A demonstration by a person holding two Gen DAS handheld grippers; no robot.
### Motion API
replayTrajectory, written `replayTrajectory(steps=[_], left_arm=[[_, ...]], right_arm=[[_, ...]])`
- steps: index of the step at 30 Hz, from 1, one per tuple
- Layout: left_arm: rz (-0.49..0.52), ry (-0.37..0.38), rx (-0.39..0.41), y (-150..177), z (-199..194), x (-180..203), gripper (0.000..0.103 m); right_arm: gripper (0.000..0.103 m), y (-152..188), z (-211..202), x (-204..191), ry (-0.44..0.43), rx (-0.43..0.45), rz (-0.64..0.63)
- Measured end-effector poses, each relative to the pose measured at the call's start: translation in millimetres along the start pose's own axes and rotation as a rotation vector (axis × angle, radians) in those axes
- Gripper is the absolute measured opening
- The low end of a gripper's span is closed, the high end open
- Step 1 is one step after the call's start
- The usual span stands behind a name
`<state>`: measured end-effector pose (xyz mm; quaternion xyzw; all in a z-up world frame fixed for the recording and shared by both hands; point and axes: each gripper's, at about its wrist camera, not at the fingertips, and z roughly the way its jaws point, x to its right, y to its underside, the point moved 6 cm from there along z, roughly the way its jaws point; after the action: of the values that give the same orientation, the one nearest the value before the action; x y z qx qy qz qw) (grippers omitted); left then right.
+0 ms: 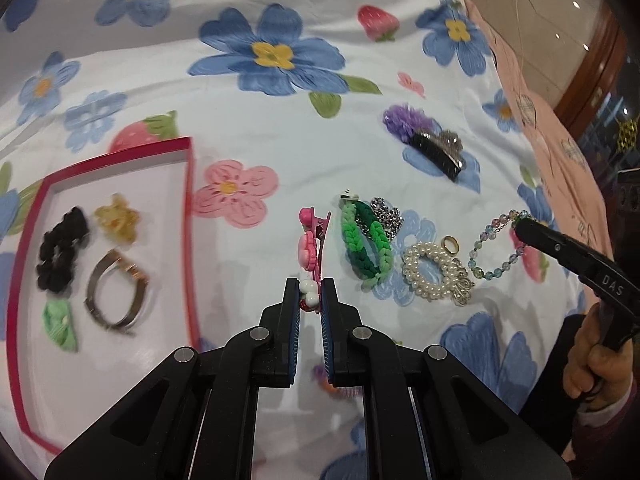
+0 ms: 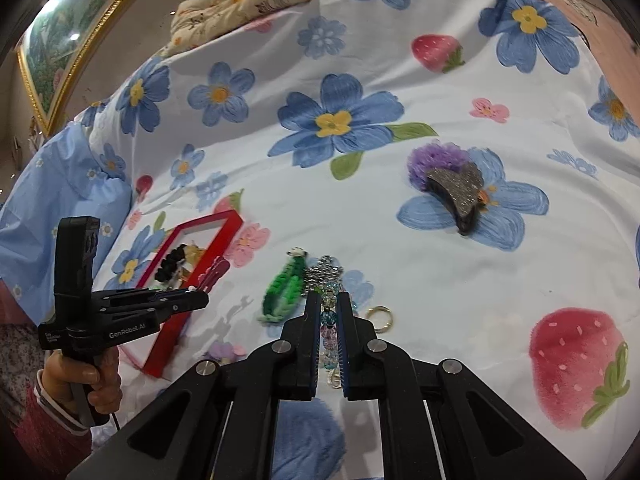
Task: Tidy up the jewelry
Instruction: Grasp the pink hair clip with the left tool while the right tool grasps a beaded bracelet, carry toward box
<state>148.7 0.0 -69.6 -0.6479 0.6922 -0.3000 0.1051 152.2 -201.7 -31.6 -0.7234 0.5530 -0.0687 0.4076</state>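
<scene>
Since the red-rimmed shallow box (image 1: 188,200) already has a fuzzy black scrunchie (image 1: 62,248), a translucent yellow claw clip (image 1: 117,216), a silver metal bangle (image 1: 116,292) and a small green clip (image 1: 60,324) inside, I'd call this roughly a third done. Left gripper (image 1: 311,292) is clamped on a pink flower-decorated hair clip (image 1: 314,240), lifted just right of the box. Right gripper (image 2: 330,312) is pinched on a pastel glass-bead bracelet (image 1: 494,248) that dangles from it.

Still loose on the floral bedsheet (image 1: 280,140): a green braided rubber-band bracelet (image 1: 366,240), a silver chain (image 1: 386,216), a white pearl scrunchie (image 1: 432,276), a gold ring (image 1: 451,245), and further back a purple fluffy scrunchie (image 1: 406,120) touching a glittery grey claw clip (image 1: 440,152).
</scene>
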Motion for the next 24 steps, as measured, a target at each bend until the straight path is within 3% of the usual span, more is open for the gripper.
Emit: replayTrajectory(steps=[10,24], left_arm=[[-0.099,-0.008,0.067,17.8,-42.6,-30.8,0.008],[-0.217,-0.063,0.122,46.3,-84.8,-83.3,0.008]], right_arm=[[0.007,-5.0,-3.4,-37.3,-0.052,0.009,-0.050],[0.007,2.9,25.5,-119.3,-0.171,-0.050,-0.159]])
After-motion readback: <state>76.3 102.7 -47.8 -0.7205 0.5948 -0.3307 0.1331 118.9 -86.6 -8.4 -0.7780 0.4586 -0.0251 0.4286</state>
